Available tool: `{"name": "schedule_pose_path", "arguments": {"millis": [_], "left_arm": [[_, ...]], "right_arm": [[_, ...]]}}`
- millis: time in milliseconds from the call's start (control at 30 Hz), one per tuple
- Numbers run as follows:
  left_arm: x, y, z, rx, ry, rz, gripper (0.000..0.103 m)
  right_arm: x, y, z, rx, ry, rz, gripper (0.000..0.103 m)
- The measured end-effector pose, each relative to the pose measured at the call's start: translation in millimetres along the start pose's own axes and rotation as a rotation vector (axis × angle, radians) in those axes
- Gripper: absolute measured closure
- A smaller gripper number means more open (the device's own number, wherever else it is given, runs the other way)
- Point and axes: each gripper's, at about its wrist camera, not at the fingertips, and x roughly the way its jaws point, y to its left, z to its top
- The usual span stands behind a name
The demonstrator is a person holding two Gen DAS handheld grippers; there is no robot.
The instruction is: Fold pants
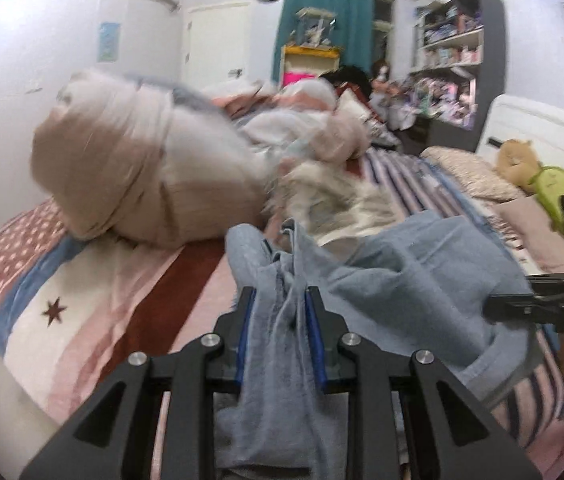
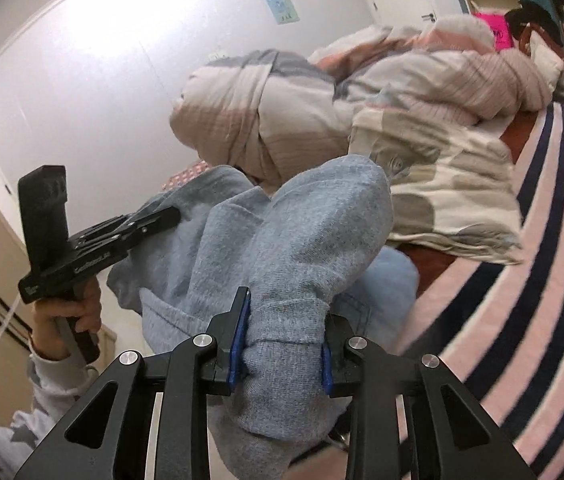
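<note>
The light blue-grey pants point(image 1: 394, 264) hang bunched above the striped bed. My left gripper point(image 1: 280, 300) is shut on a fold of the pants, cloth filling the gap between its blue pads. My right gripper point(image 2: 284, 312) is shut on a thick bunch of the same pants point(image 2: 302, 240). The right gripper also shows at the right edge of the left wrist view point(image 1: 498, 308), clamped on the cloth. The left gripper shows at the left of the right wrist view point(image 2: 170, 214), held by a hand and biting the pants' far edge.
A rolled pink-and-white duvet point(image 1: 142, 176) and crumpled bedding point(image 2: 442, 184) lie on the bed behind the pants. The striped bedsheet point(image 2: 522, 300) spreads to the right. Plush toys point(image 1: 530, 168) sit near the headboard. A white wall stands on the left.
</note>
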Motion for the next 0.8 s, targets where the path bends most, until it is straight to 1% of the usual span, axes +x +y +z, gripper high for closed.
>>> {"name": "schedule_pose_path", "arguments": {"millis": [33, 100, 200, 233, 300, 400, 433, 500, 567, 600, 633, 667, 700, 733, 767, 800], "left_arm": [[6.7, 5.0, -4.7, 0.0, 0.012, 0.026, 0.086], [25.3, 10.7, -15.4, 0.012, 0.052, 0.073, 0.087], [40.7, 18.1, -30.0, -0.014, 0.076, 0.052, 0.087], [41.4, 18.3, -30.9, -0.02, 0.075, 0.046, 0.087], [41.6, 17.5, -32.5, -0.018, 0.067, 0.046, 0.086], [38.9, 13.9, -35.2, -0.013, 0.066, 0.059, 0.086], [37.0, 11.9, -35.3, -0.01, 0.066, 0.062, 0.086], [34.5, 10.1, -34.9, -0.012, 0.064, 0.064, 0.086], [31.4, 10.4, -33.7, -0.022, 0.061, 0.061, 0.082], [29.5, 10.0, -33.1, -0.026, 0.059, 0.059, 0.078], [27.0, 8.5, -32.5, -0.024, 0.056, 0.063, 0.071], [24.1, 6.4, -31.7, -0.016, 0.05, 0.075, 0.067], [20.3, 3.3, -31.3, -0.004, 0.043, 0.088, 0.063], [16.1, 0.4, -30.6, 0.006, 0.035, 0.099, 0.06], [11.5, -2.4, -29.9, 0.01, 0.028, 0.104, 0.059], [7.6, -4.1, -29.3, 0.01, 0.022, 0.106, 0.054]], "right_arm": [[5.0, -2.3, -3.6, 0.003, 0.007, -0.007, 0.08], [13.5, -7.1, -12.7, 0.007, 0.034, -0.029, 0.079], [27.0, -21.5, -27.0, 0.044, 0.098, -0.058, 0.078], [29.5, -27.2, -30.6, 0.063, 0.107, -0.052, 0.078], [32.9, -33.9, -35.5, 0.084, 0.116, -0.044, 0.077], [34.2, -34.4, -34.9, 0.082, 0.117, -0.047, 0.077], [34.2, -34.2, -34.6, 0.081, 0.118, -0.048, 0.075], [34.4, -33.4, -34.4, 0.073, 0.119, -0.049, 0.074], [33.9, -32.1, -34.8, 0.066, 0.121, -0.053, 0.072], [32.6, -31.0, -35.0, 0.066, 0.121, -0.053, 0.072], [32.0, -31.2, -34.3, 0.068, 0.122, -0.053, 0.07], [31.9, -31.3, -33.4, 0.071, 0.125, -0.053, 0.069], [30.5, -30.9, -33.2, 0.069, 0.128, -0.055, 0.067], [29.0, -30.7, -33.6, 0.067, 0.128, -0.058, 0.062], [26.9, -30.3, -33.5, 0.065, 0.126, -0.061, 0.06], [24.0, -29.5, -33.8, 0.062, 0.122, -0.064, 0.055]]}}
